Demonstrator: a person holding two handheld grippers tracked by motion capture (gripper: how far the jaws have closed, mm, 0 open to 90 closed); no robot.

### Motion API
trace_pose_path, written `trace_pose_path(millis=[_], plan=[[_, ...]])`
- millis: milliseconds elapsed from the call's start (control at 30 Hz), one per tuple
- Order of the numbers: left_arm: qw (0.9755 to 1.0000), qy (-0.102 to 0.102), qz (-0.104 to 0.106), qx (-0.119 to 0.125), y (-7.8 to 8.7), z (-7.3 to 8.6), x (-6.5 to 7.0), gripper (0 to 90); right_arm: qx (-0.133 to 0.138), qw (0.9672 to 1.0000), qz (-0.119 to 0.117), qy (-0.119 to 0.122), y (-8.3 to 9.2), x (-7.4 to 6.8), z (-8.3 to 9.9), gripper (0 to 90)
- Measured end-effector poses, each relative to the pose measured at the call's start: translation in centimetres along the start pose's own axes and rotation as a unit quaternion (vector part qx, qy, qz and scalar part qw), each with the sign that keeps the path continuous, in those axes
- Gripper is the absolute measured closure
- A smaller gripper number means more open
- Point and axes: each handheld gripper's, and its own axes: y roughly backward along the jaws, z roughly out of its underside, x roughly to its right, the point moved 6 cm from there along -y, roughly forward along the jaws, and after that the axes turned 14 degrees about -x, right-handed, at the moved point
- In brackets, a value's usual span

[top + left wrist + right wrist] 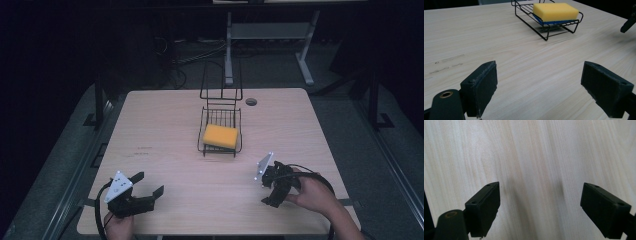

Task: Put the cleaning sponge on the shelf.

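Poised before reaching for the sponge [220,136].
Resting in the rack [202,131] mid-counter [160,150]; left gripper [149,184] and right gripper [271,192] released, empty, well short of rack; next, reaching in.

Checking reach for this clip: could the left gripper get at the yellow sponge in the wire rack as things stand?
Probably yes. The left gripper is open and faces the sponge, which lies on top of the wire rack, with bare table between them.
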Motion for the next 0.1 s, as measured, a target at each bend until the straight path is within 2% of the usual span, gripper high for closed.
trace_pose_path(millis=[100], plan=[[1.0,-0.002,-0.002,-0.001,-0.04,0.0,-0.03,13.0,0.005,1.0,0.006,0.0,0.0,-0.24,0.23,16.1]])
